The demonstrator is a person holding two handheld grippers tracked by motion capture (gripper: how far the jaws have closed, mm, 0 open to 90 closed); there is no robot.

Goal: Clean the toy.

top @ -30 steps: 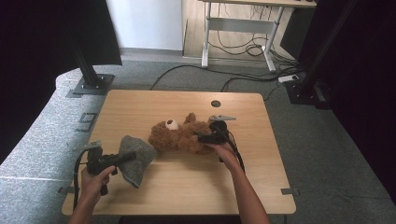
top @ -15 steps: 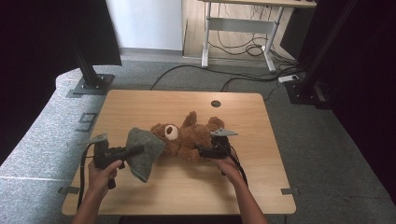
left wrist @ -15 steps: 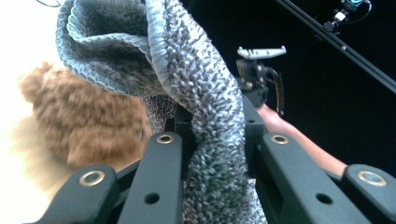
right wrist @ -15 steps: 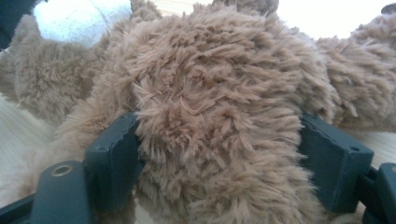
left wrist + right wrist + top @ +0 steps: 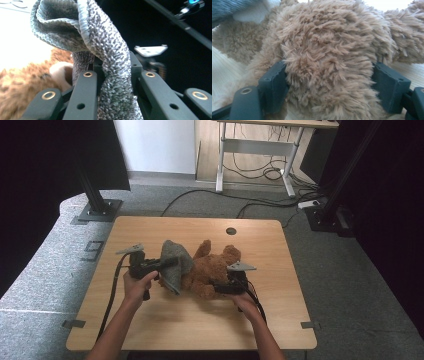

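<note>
A brown teddy bear (image 5: 212, 270) lies on its back in the middle of the wooden table (image 5: 150, 320). A grey towelling cloth (image 5: 175, 262) hangs from my left gripper (image 5: 167, 263) and covers the bear's head. In the left gripper view the jaws of this gripper (image 5: 112, 72) are shut on the cloth (image 5: 110, 62), with the bear's fur (image 5: 20, 80) just behind. My right gripper (image 5: 216, 286) comes in from the bear's near side. Its wide-set pads (image 5: 273, 82) press into the fur of the bear (image 5: 329, 50) on both sides.
A round cable hole (image 5: 230, 231) sits at the table's far edge. A black stand base (image 5: 97, 210) is on the floor at the far left. A desk frame (image 5: 260, 145) with cables beneath it stands behind. Bare wood lies in front of the bear.
My left gripper has carried the cloth to the right, from the table's left side onto the bear's head. The right gripper has shifted slightly to the bear's near side and stays on it.
</note>
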